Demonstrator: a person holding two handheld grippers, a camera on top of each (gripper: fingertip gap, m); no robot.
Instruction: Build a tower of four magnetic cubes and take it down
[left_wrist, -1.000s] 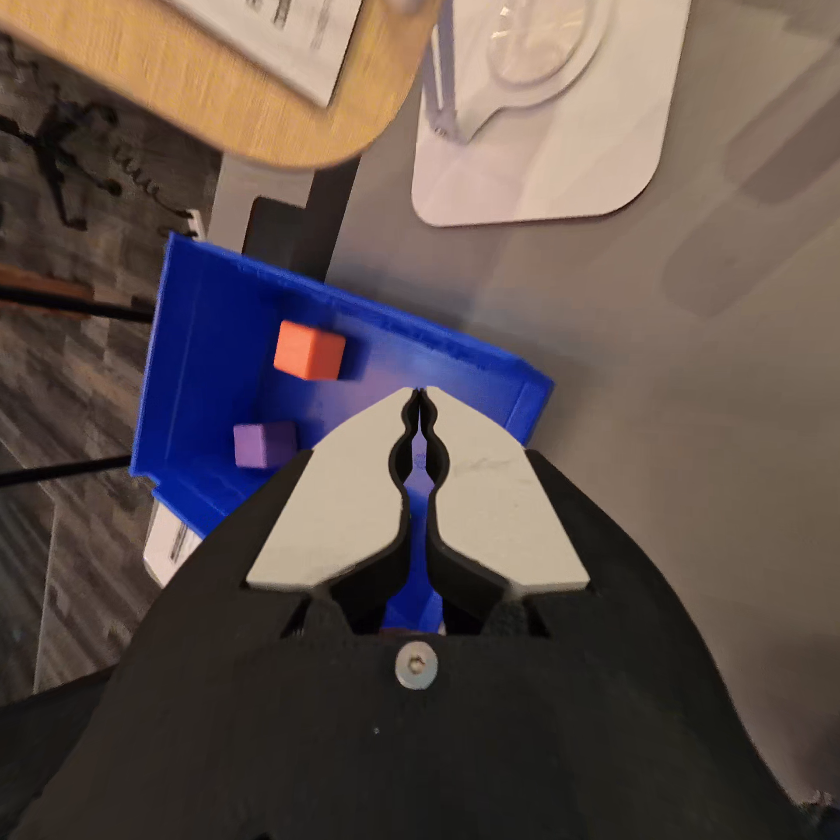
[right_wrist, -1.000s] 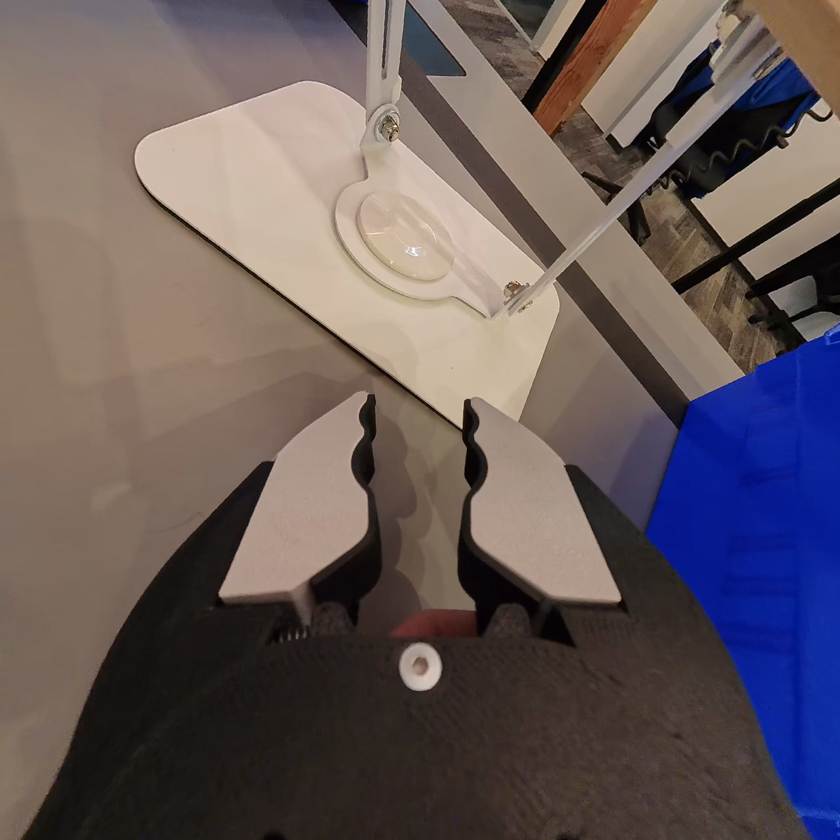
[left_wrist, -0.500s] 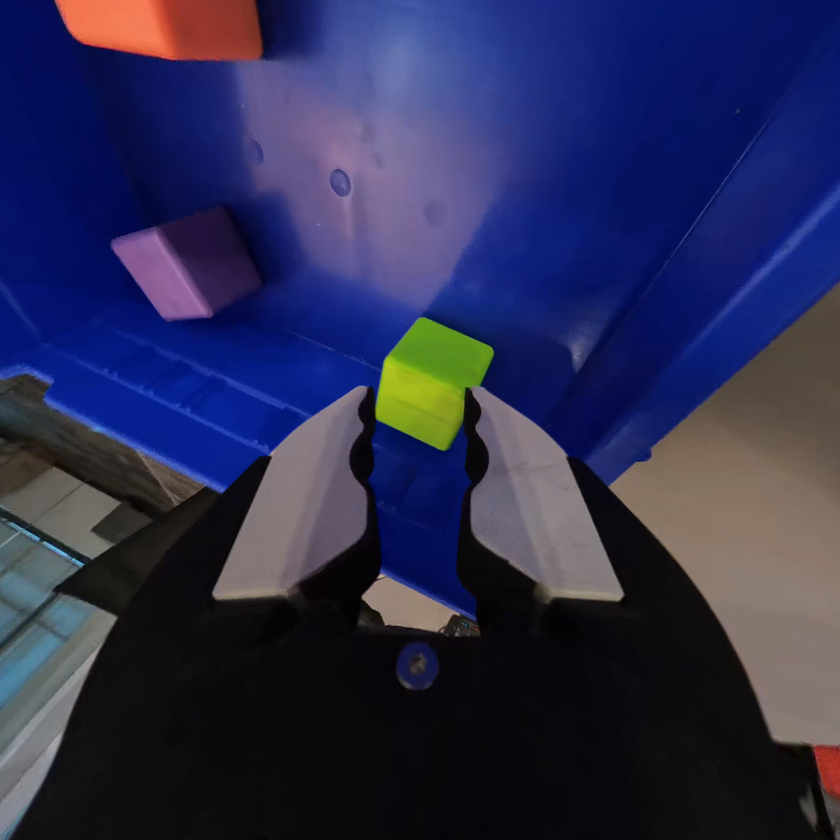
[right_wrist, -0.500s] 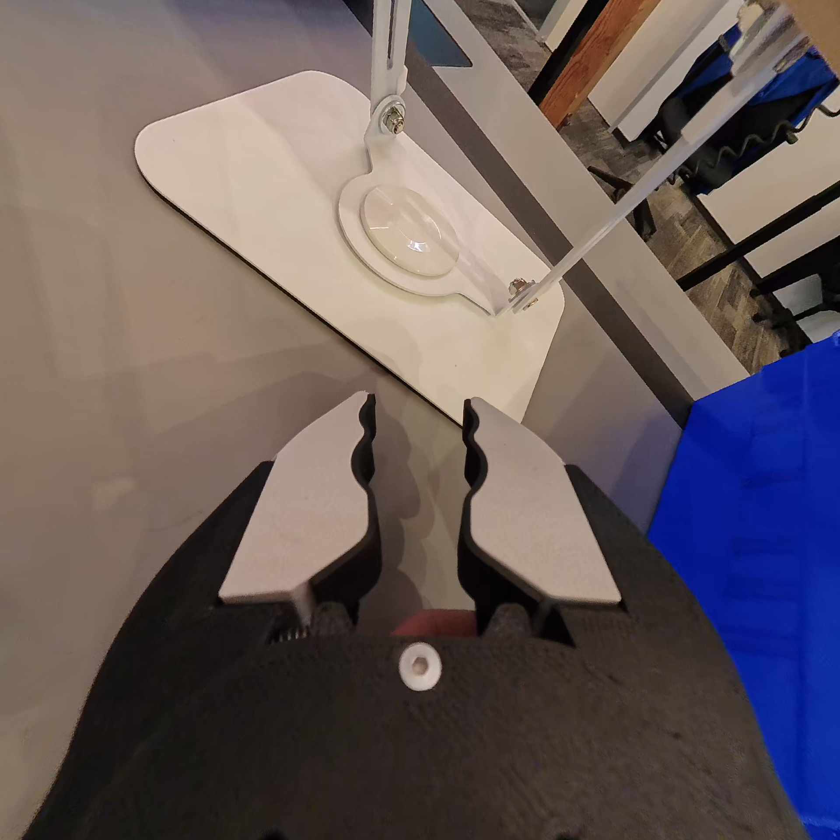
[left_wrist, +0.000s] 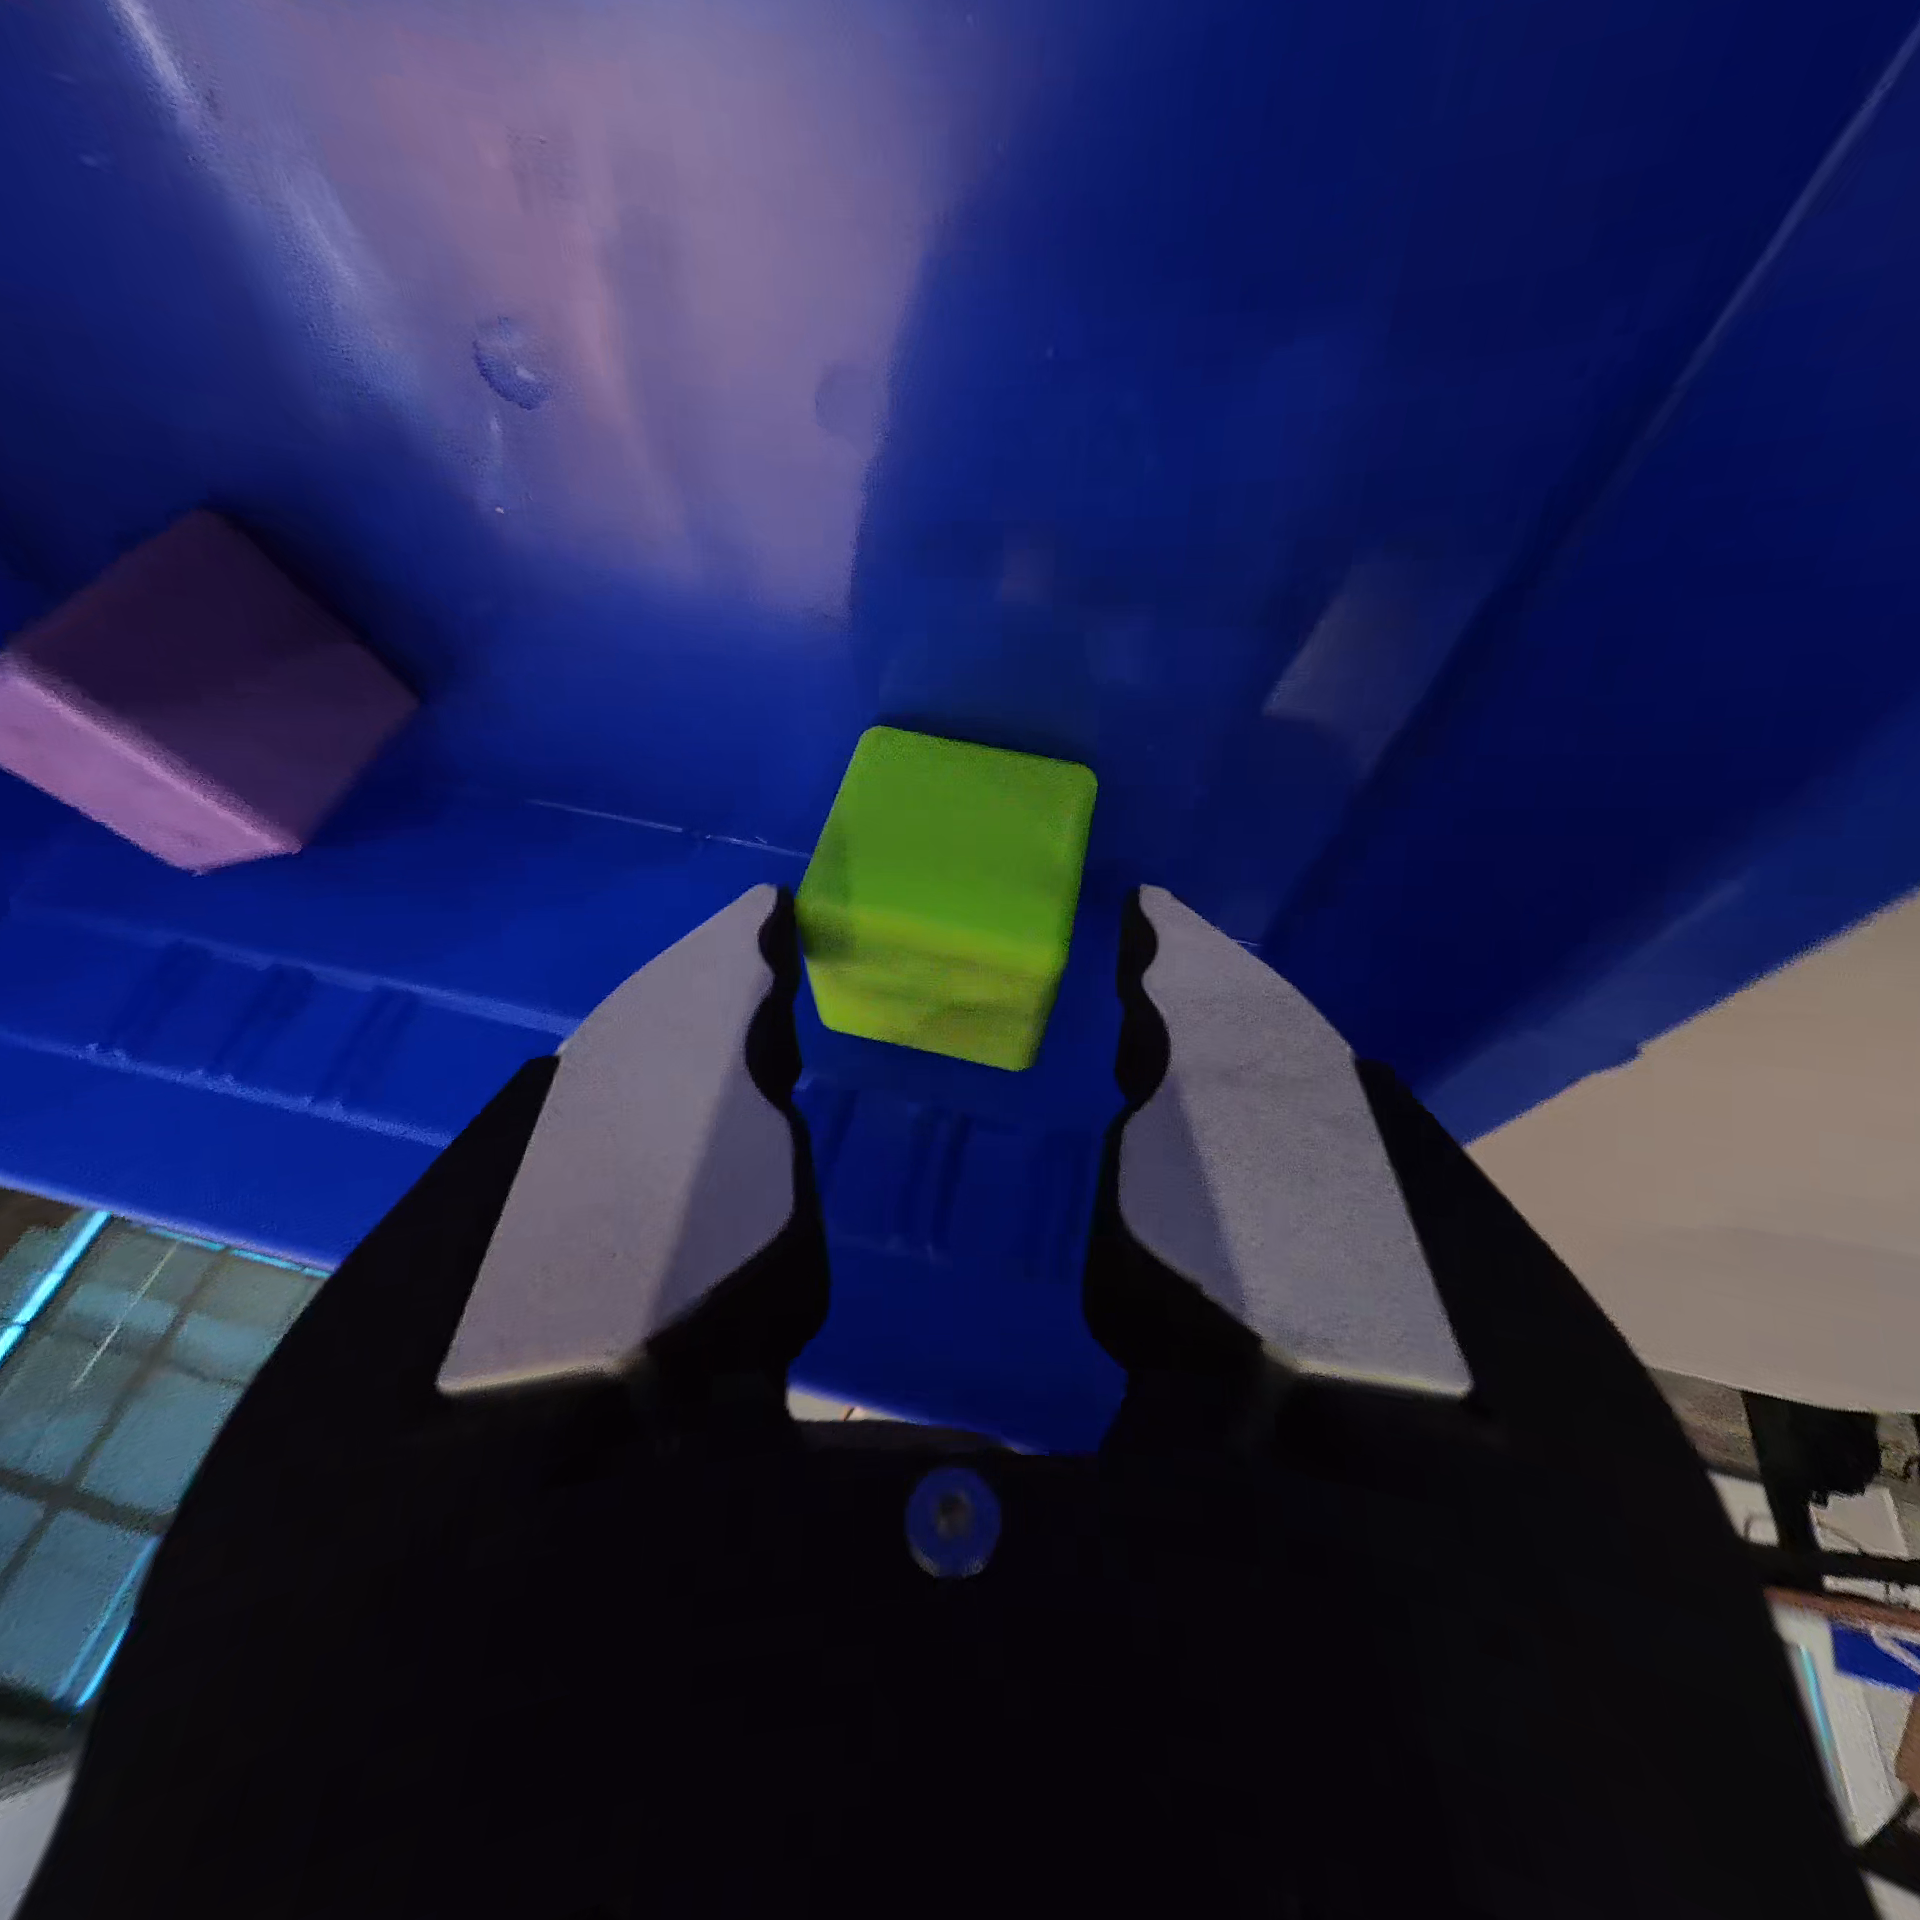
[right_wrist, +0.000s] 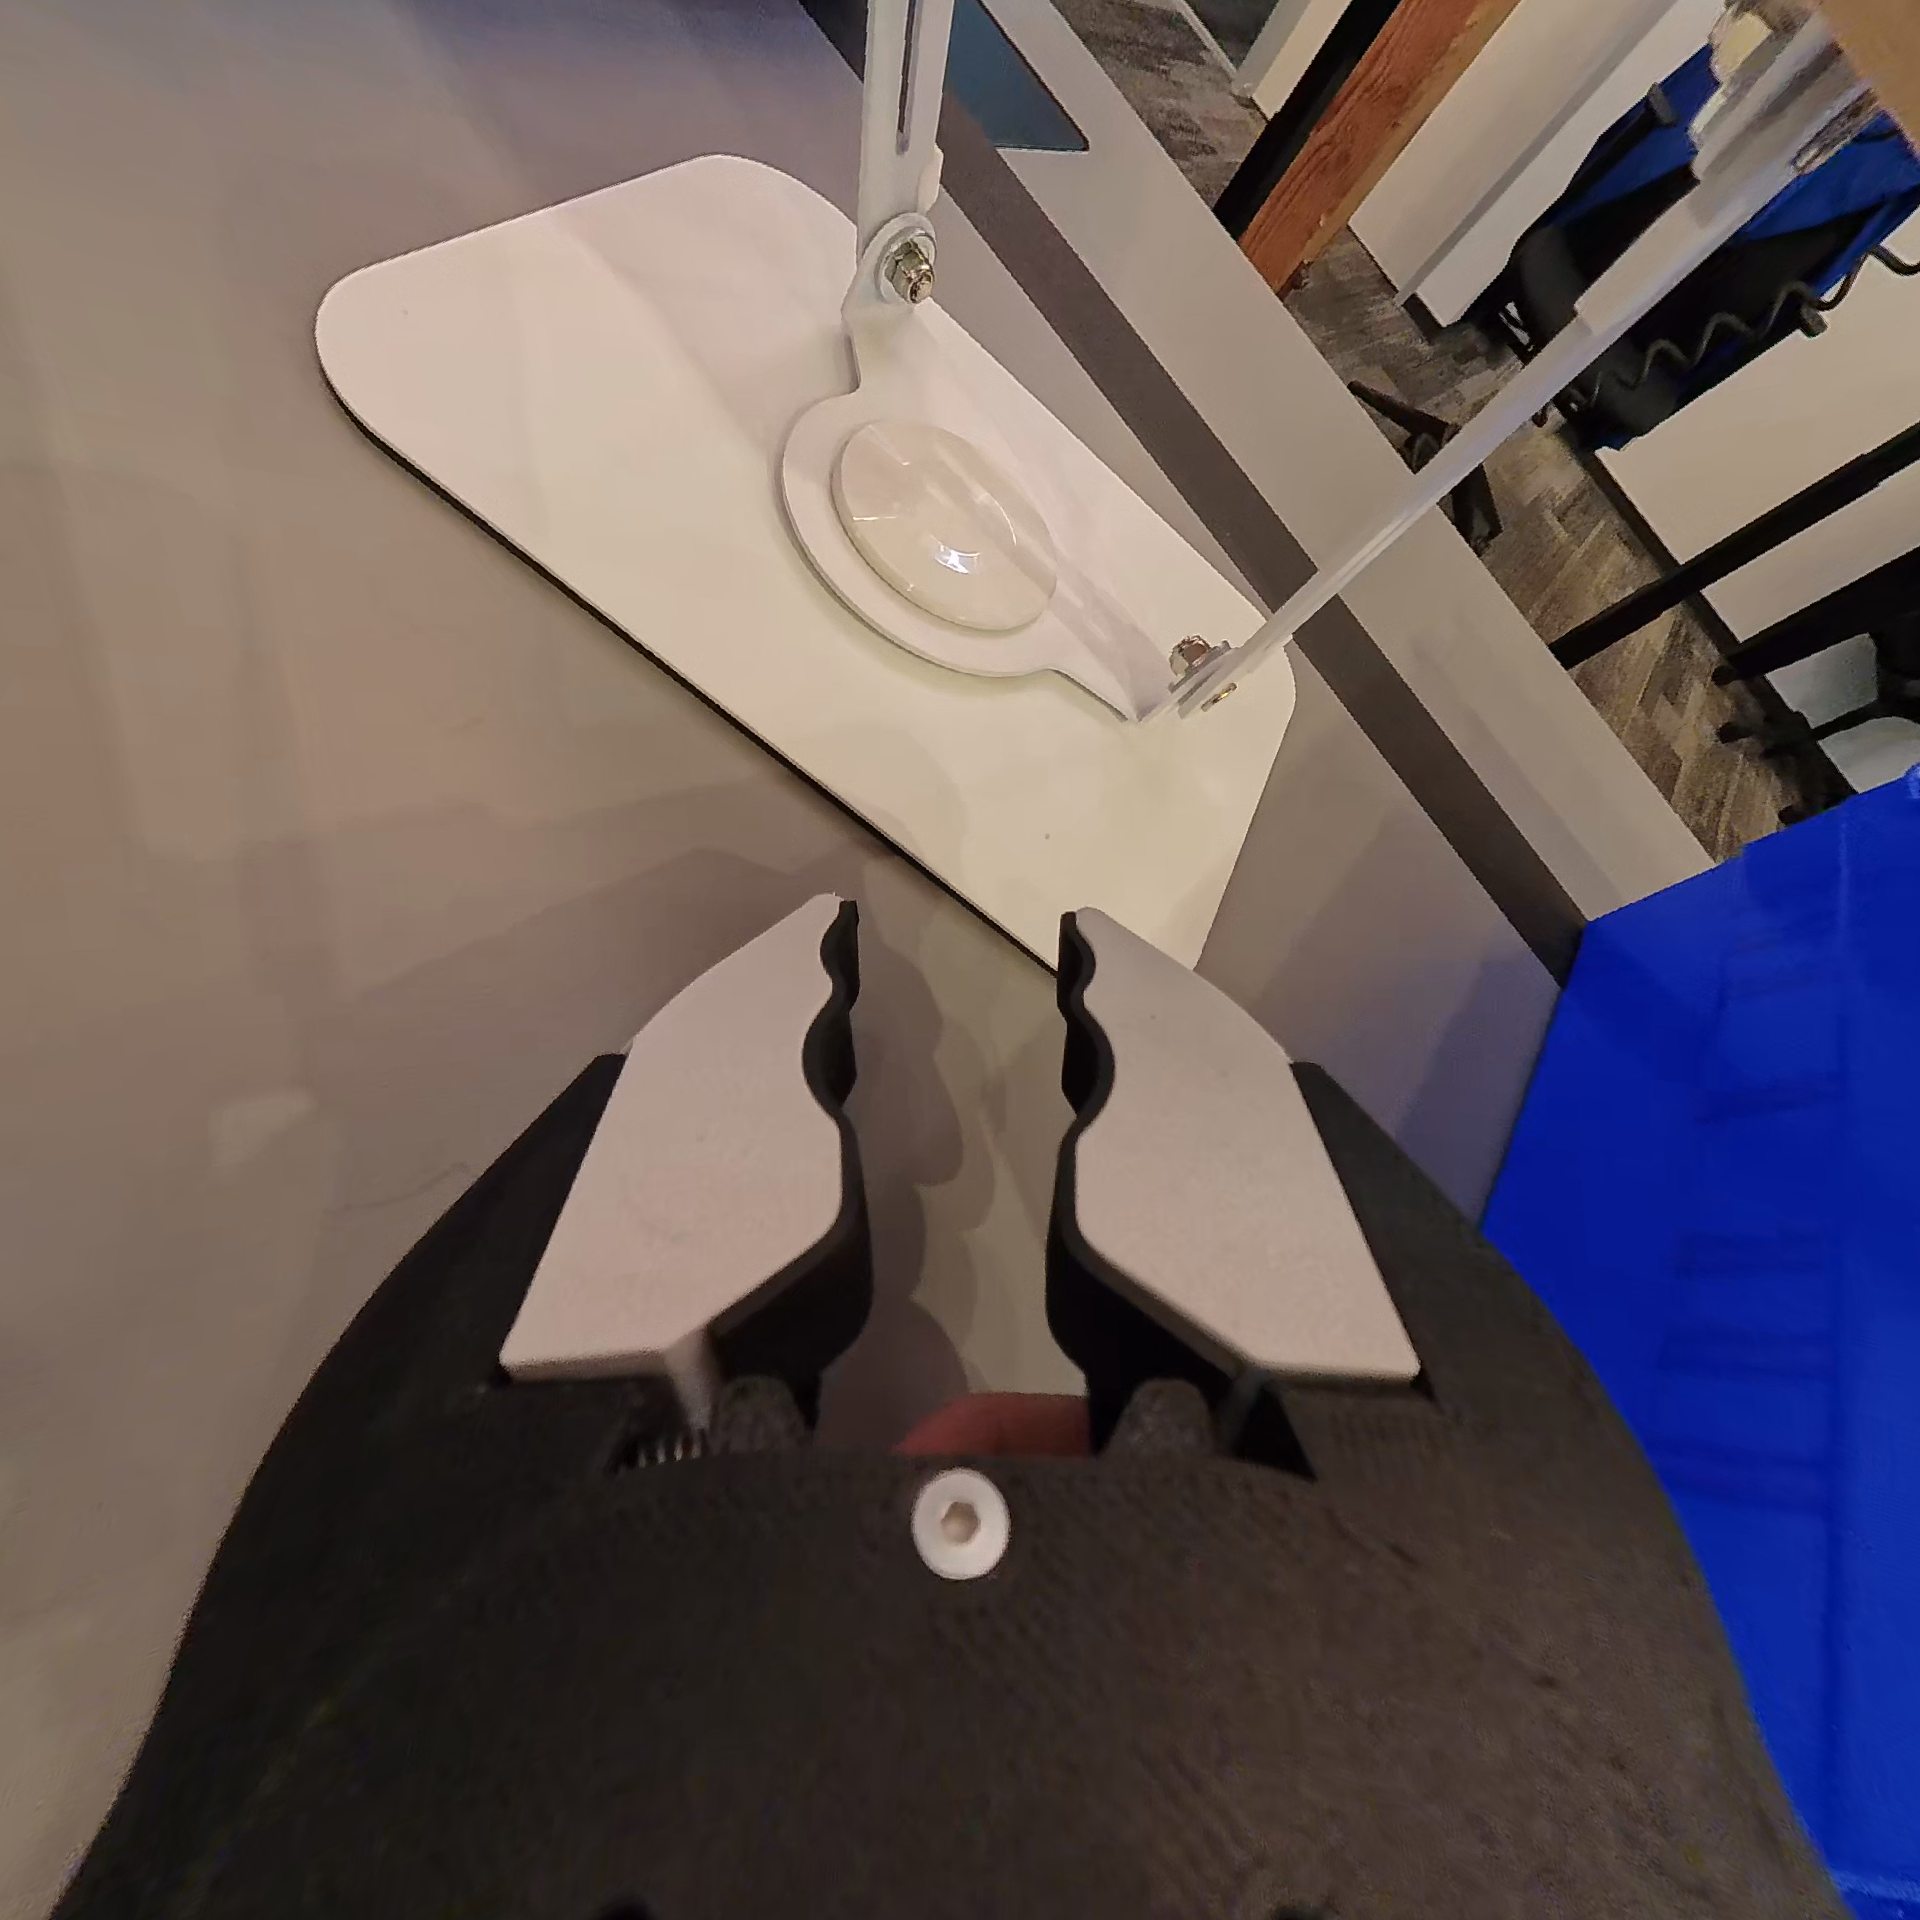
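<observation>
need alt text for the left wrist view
The open left gripper reaches into a blue plastic bin, its grey fingers either side of a lime-green cube without clearly touching it. A purple cube lies to the left.

2 cubes: 1 green (left_wrist: 940, 894), 1 purple (left_wrist: 187, 691); 1 bin (left_wrist: 1351, 312).

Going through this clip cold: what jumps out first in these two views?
The bright lime-green cube stands out, sitting on the floor of the deep blue plastic bin, just ahead of the open left gripper. A purple cube lies farther left in the bin. In the right wrist view, the open right gripper hangs empty over the grey table near a white lamp base.
</observation>
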